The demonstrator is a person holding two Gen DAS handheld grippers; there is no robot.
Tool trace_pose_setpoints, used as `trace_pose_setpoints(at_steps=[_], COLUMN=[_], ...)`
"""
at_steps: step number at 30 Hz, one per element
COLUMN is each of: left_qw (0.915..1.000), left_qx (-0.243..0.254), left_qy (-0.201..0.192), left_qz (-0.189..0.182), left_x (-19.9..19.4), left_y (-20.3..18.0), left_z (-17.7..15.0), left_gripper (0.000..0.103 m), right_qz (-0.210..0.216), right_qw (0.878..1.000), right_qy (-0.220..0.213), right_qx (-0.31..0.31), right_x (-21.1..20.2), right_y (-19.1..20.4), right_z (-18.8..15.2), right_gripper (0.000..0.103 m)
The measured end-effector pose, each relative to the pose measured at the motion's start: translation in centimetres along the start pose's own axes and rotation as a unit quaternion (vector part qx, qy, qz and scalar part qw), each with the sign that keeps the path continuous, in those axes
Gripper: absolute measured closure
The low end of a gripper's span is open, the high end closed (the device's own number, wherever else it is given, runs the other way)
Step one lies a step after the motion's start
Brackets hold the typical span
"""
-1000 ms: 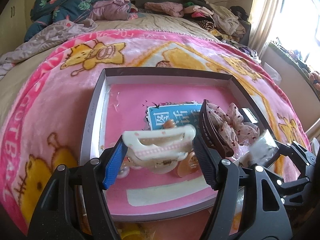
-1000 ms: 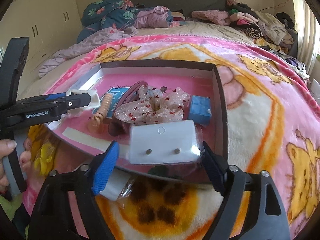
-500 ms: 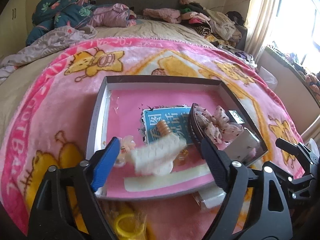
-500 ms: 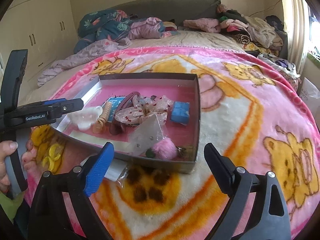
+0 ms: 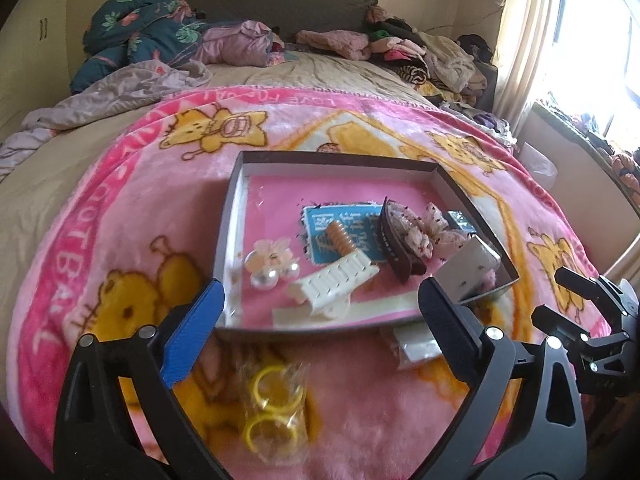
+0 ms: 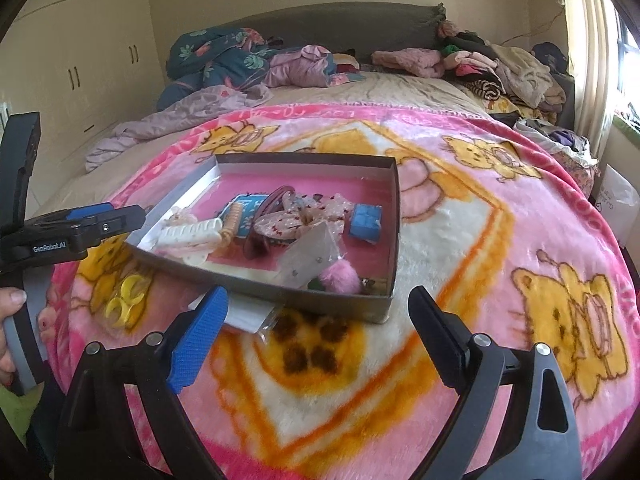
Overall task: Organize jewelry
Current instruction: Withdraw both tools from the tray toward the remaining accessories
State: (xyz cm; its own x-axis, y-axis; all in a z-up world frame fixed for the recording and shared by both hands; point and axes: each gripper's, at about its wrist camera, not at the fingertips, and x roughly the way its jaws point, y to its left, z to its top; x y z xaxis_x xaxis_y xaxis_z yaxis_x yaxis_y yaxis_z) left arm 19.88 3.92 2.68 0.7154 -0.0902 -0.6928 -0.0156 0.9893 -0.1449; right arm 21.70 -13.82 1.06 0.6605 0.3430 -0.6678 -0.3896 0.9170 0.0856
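Bed blanket [image 6: 460, 240], tray [image 6: 394, 216] filling, both grippers empty, fingers spread wide.
Next I'd pinch the light, crinkly yellow-ring packet [image 5: 274, 412] by its edge.

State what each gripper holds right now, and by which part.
Nothing. The left gripper and right gripper are both open and empty above the blanket.

pink blanket [image 6: 480, 240] printed with yellow cartoon bears and orange lines. grey-walled box [image 6: 320, 304] lined pink, holding a cream-white hair clip [image 5: 332, 280], a teal card [image 5: 340, 228] with pale lettering, a dark brown headband [image 5: 396, 248], a pale pink scrunchie [image 6: 304, 216] dotted red, a blue block [image 6: 364, 220] and a pink pompom [image 6: 340, 278]. yellow rings [image 5: 274, 408] in clear wrap on the blanket.
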Motion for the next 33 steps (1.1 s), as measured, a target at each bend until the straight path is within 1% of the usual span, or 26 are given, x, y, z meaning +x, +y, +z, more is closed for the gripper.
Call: trace_pose_setpoints(at_steps=[6,16,26,33], left_qw=[0.9999,0.9992,0.998,0.9972], left_qx=[-0.009,-0.02,-0.03,-0.033], left_qy=[0.003,0.019,0.041,0.054], left_qz=[0.011,0.028,0.039,0.041], left_x=[-1.1,-1.4,-1.0,-0.4], left_y=[1.0,2.7,3.9,4.4], left_z=[-1.8,-4.5,-7.4,-8.7], left_gripper=[0.014,0.014,0.014,0.014], right_qz=[0.002,0.005,0.001,0.0], right_qw=[1.0,0.999,0.994,0.99], right_qy=[0.005,0.018,0.036,0.035], right_qx=[-0.013,-0.049,-0.101,-0.137], right_x=[-0.3,0.4,2.8,4.4], right_y=[0.9,3.2,5.7,6.8], right_z=[-0.7,-2.5,-4.0,-4.3], right_gripper=[0.014,0.014,0.014,0.014])
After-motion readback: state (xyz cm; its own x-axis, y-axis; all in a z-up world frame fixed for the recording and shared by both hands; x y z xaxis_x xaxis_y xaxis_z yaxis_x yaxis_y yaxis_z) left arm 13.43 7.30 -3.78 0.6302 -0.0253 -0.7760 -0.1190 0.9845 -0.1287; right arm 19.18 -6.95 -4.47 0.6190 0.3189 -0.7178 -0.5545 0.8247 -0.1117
